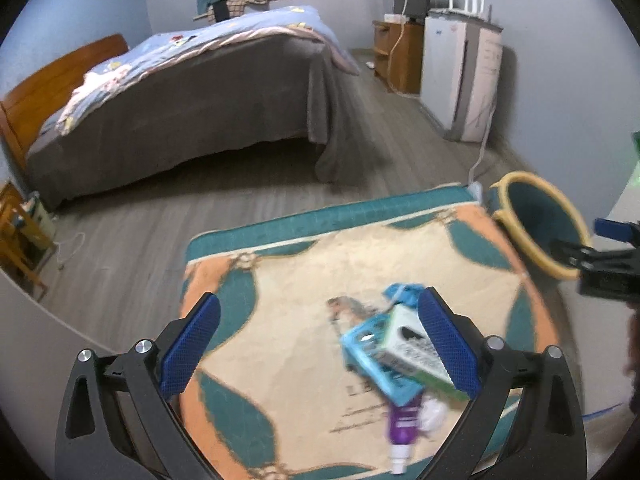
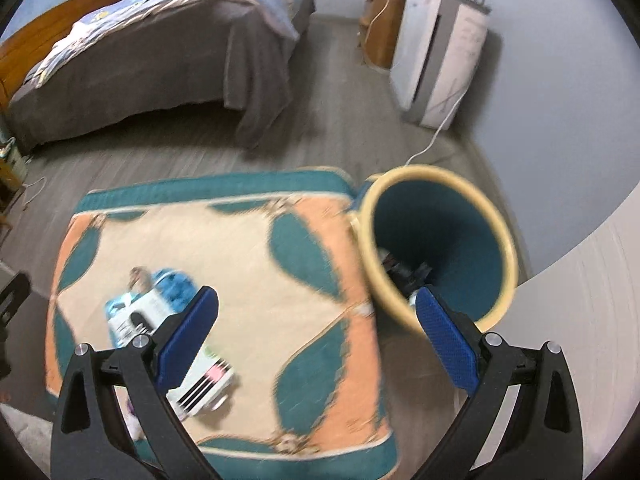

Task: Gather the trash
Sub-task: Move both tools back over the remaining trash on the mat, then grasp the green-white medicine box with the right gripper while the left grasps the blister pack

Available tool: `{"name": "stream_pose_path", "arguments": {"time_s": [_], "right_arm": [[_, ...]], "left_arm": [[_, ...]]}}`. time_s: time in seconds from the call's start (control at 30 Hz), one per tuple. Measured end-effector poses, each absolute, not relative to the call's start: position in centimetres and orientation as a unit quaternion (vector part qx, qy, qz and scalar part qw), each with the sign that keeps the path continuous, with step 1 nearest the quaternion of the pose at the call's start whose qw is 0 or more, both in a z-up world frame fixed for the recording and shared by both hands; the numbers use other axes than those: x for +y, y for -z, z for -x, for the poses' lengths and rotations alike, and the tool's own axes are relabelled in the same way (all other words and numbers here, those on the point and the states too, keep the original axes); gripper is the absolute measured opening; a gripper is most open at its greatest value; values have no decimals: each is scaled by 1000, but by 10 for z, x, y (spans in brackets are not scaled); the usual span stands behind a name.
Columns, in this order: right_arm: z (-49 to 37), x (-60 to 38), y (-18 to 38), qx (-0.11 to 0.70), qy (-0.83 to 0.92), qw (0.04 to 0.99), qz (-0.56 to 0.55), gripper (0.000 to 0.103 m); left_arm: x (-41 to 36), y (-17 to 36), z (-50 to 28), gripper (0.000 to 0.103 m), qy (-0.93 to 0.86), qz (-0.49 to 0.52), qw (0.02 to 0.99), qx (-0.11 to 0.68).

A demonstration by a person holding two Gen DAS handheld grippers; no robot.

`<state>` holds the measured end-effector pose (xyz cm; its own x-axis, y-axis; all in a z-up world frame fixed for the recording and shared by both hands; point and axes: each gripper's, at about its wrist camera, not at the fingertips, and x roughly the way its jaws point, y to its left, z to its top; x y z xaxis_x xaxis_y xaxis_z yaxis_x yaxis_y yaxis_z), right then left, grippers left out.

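Note:
A heap of trash lies on a patterned rug: a white-and-green carton, a light blue box under it, a purple tube and a crumpled blue wrapper. My left gripper hovers open above the rug, its right finger over the carton. A teal bin with a yellow rim stands at the rug's right edge with dark items at its bottom. My right gripper is open and holds nothing, between the same carton and the bin. It shows in the left wrist view as the right gripper at the bin.
A bed with a grey cover fills the far left. A white appliance and a wooden cabinet stand along the right wall, with a white cable trailing across the wood floor toward the bin. A wooden stool stands at the left.

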<state>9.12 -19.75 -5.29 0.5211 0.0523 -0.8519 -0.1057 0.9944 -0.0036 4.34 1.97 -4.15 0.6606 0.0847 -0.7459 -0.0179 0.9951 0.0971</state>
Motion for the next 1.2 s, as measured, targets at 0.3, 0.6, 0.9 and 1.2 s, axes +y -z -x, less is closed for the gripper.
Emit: {"name": "stream_pose_path", "arguments": {"time_s": [0.3,0.6,0.9,1.2], "right_arm": [[-78,-158,88,519,-108,847,39,97],[-61,-95,132,551,-168,807,134,97],[-60,-76,164,582,-186,770,182,64],[-80,-112,128,572,-181,797,73,29]], "left_arm": [[68,46,-52,98,-60,31,901,429],[87,49,-59,98,-71,53,894,439],[85,59,-65,98,-59,46,887,456],[63,74,-72,98,-50,7,879,474]]}}
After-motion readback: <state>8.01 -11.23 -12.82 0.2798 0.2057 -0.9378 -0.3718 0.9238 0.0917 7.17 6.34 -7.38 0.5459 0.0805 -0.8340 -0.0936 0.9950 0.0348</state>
